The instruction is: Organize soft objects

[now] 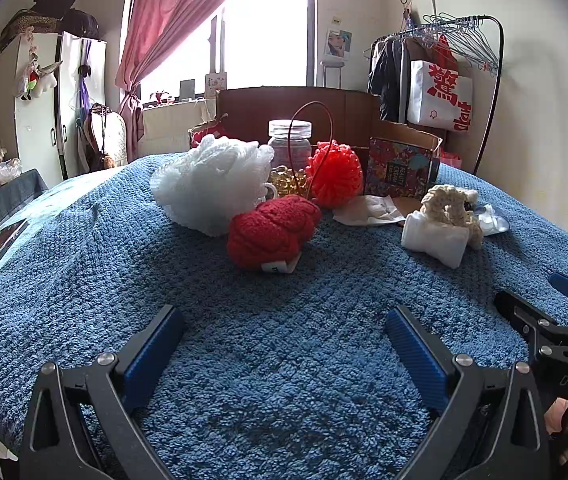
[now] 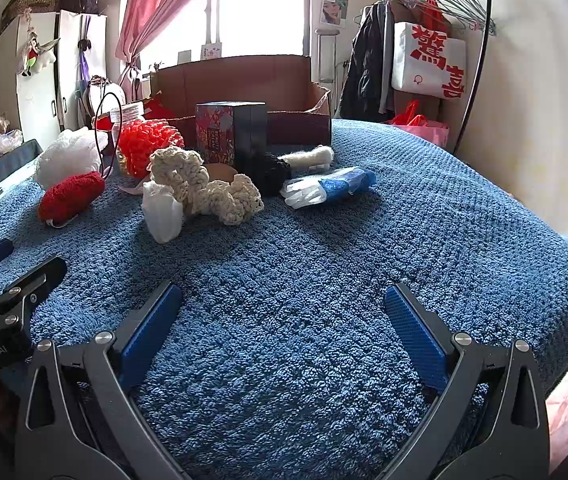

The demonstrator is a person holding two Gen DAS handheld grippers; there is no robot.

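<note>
On the blue towel [image 1: 284,360], the left gripper [image 1: 284,344] sits with jaws wide and empty. Ahead at 12 o'clock lies a red yarn skein [image 1: 272,230], a white mesh pouf [image 1: 208,184] at 11, a red mesh pouf [image 1: 336,174] at 1. The right gripper [image 2: 284,320], jaws wide and empty, faces a cream crochet piece [image 2: 204,188] at 11 o'clock.

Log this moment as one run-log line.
phase: pre-grasp | left gripper: open, empty | right gripper: open, empty | red yarn: untouched on blue towel | cardboard box: behind
</note>
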